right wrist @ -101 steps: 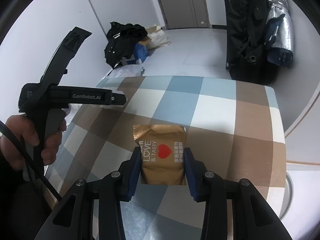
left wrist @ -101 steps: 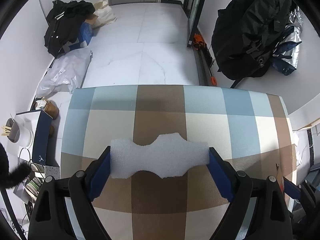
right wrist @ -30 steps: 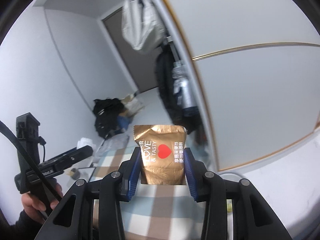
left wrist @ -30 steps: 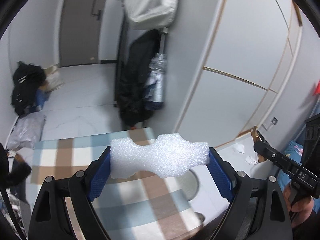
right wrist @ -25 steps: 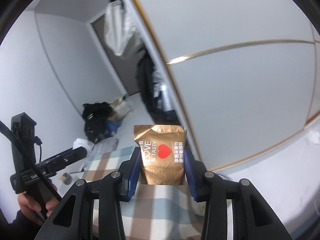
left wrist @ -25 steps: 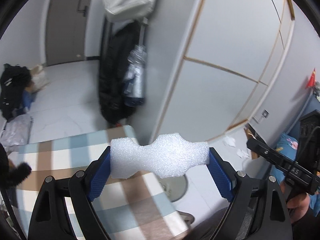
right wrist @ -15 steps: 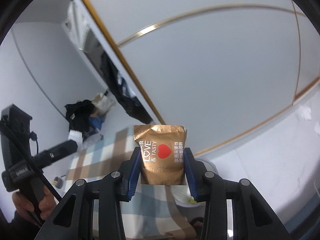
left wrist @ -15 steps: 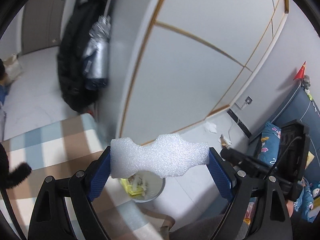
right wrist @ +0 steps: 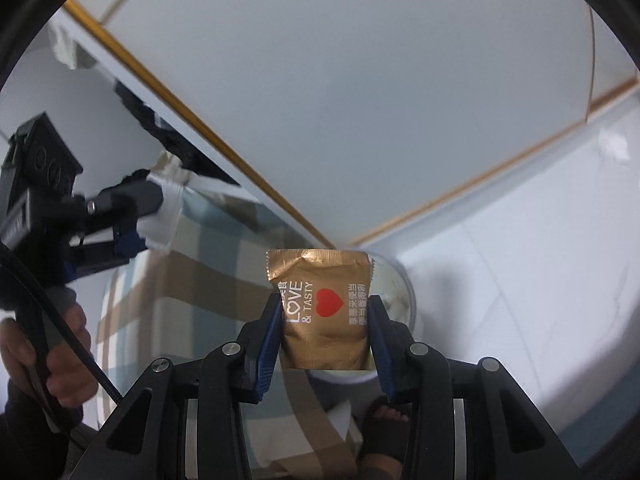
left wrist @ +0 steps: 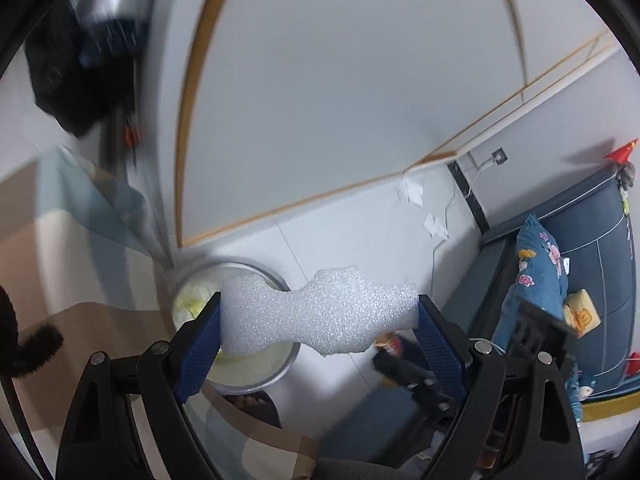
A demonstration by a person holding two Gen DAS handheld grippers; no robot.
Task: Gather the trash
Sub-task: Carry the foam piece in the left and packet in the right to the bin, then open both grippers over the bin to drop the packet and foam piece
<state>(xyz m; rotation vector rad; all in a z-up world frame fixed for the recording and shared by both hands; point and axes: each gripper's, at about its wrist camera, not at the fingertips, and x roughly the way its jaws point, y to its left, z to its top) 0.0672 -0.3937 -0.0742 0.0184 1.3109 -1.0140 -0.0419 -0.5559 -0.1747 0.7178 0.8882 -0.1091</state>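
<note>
My left gripper (left wrist: 319,322) is shut on a white foam piece (left wrist: 320,316), pinched lengthwise between its blue pads and held in the air. Below and to the left of the foam stands a round bin (left wrist: 280,368) on the floor with yellowish trash inside. In the right wrist view my right gripper (right wrist: 326,330) is shut on a gold snack packet (right wrist: 322,308) with a red heart, held above the bin (right wrist: 408,300), which shows behind it. The left gripper (right wrist: 132,236) with the foam (right wrist: 164,220) appears at the left, in a hand (right wrist: 44,352).
The checked tablecloth's edge (left wrist: 48,292) hangs left of the bin. A white panelled wall with gold trim (left wrist: 320,100) rises behind. A blue sofa with a floral cushion (left wrist: 540,268) is at the right. A sandalled foot (right wrist: 388,420) stands by the bin.
Both grippers have swung off the table and tipped downward, each keeping hold of its item. The bin on the floor has come into view beneath them.
</note>
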